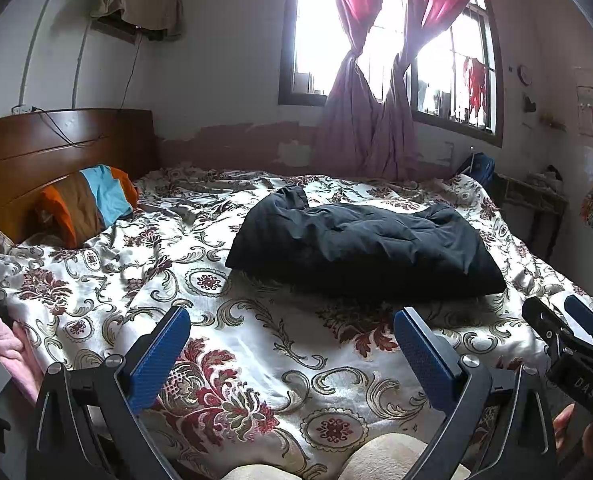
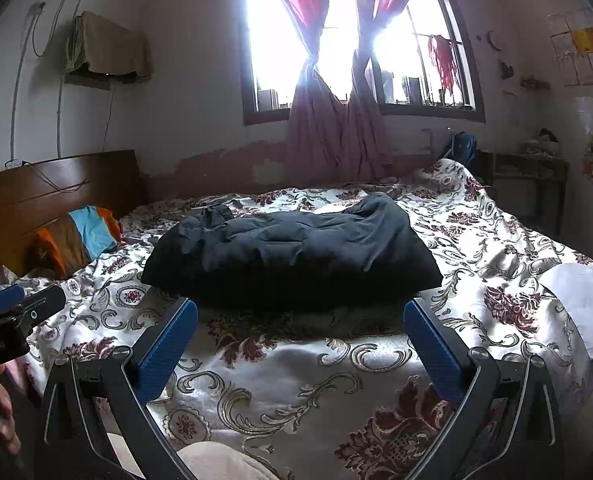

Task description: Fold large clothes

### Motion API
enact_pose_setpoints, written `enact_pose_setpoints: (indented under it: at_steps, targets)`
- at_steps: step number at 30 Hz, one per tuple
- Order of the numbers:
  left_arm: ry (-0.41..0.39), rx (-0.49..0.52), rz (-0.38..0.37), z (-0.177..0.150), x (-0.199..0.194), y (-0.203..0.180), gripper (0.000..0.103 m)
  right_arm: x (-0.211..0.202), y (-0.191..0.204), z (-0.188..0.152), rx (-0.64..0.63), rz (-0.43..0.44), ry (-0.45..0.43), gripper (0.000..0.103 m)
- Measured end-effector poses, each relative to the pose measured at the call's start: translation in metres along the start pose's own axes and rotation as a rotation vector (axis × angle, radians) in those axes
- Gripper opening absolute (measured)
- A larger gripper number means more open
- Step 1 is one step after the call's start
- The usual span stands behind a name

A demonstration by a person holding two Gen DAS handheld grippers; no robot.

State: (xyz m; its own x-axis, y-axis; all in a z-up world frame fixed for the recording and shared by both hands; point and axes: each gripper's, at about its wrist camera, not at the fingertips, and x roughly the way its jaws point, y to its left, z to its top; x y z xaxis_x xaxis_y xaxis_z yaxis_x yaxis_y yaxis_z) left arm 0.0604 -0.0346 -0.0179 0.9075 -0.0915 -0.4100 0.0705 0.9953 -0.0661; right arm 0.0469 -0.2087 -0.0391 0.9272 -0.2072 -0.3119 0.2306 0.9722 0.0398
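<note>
Item: dark folded garment [image 1: 360,248], lay mid-bed on floral bedspread [image 1: 256,352], beyond both claws. Left gripper [image 1: 292,354] spread wide, empty; right gripper [image 2: 300,350] likewise. Striped pillow [image 1: 88,204] by headboard [image 1: 36,148].

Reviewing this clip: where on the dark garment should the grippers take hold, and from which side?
Probably the two near corners of the dark garment, approached from the near bed edge. It lies in a wide bundle across the floral bedspread, its long near edge facing both open grippers, left gripper and right gripper. The far side is rumpled and harder to read.
</note>
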Motion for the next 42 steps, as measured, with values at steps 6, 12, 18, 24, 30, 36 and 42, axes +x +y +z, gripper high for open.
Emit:
enact_pose_setpoints:
  at_steps: [6, 12, 18, 24, 30, 36, 42]
  targets:
    - [0.0, 0.0, 0.001, -0.0003, 0.0, 0.0001, 0.103, 0.0005, 0.0002, -0.0007, 0.001, 0.0, 0.002, 0.101]
    - [0.001, 0.001, 0.0, -0.0002, 0.0, 0.0005, 0.103, 0.0006, 0.0005, -0.0015, 0.001, 0.0, 0.002, 0.101]
    - [0.001, 0.001, 0.001, -0.0001, -0.0001, 0.0002, 0.103, 0.0005, 0.0009, -0.0014, 0.001, -0.001, 0.003, 0.101]
    - [0.002, 0.001, 0.0, -0.0003, 0.0, 0.0006, 0.103, 0.0005, 0.0016, -0.0019, 0.002, -0.001, 0.003, 0.101]
    - [0.001, 0.001, 0.0, -0.0001, 0.0, 0.0002, 0.103, 0.0005, 0.0018, -0.0032, 0.002, -0.001, 0.005, 0.101]
    - [0.002, 0.001, -0.001, -0.0001, 0.0, 0.0005, 0.103, 0.0007, 0.0015, -0.0032, 0.002, -0.001, 0.004, 0.101]
    - [0.002, 0.001, -0.002, -0.0003, 0.0, 0.0011, 0.103, 0.0005, 0.0025, -0.004, 0.002, -0.001, 0.006, 0.101]
